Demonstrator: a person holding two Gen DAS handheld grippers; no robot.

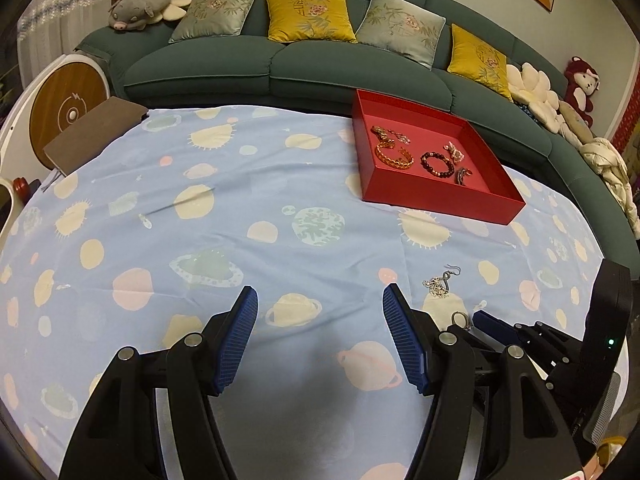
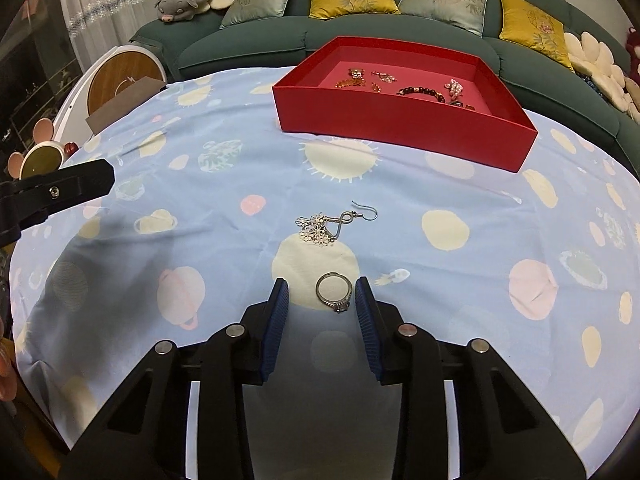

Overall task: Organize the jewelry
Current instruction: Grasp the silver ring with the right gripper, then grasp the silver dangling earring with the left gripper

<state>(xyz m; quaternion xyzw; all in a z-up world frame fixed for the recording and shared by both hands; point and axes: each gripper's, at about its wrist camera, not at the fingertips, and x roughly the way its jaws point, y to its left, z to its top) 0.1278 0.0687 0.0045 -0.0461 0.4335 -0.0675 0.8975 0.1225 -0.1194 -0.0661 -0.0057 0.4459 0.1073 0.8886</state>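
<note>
A silver ring (image 2: 335,292) with a stone lies on the blue planet-print cloth between the fingers of my right gripper (image 2: 322,286), whose jaws stand partly open around it, the right pad close to it. It also shows in the left wrist view (image 1: 462,320). A silver flower earring (image 2: 326,224) lies just beyond it, also seen in the left wrist view (image 1: 440,282). A red tray (image 2: 400,120) at the back holds several bracelets and earrings (image 1: 438,163). My left gripper (image 1: 320,300) is wide open and empty above the cloth, left of the ring.
A brown notebook (image 1: 94,132) lies at the table's back left corner. A round white and wood device (image 1: 70,110) stands beside it. A green sofa (image 1: 280,64) with cushions runs behind the table.
</note>
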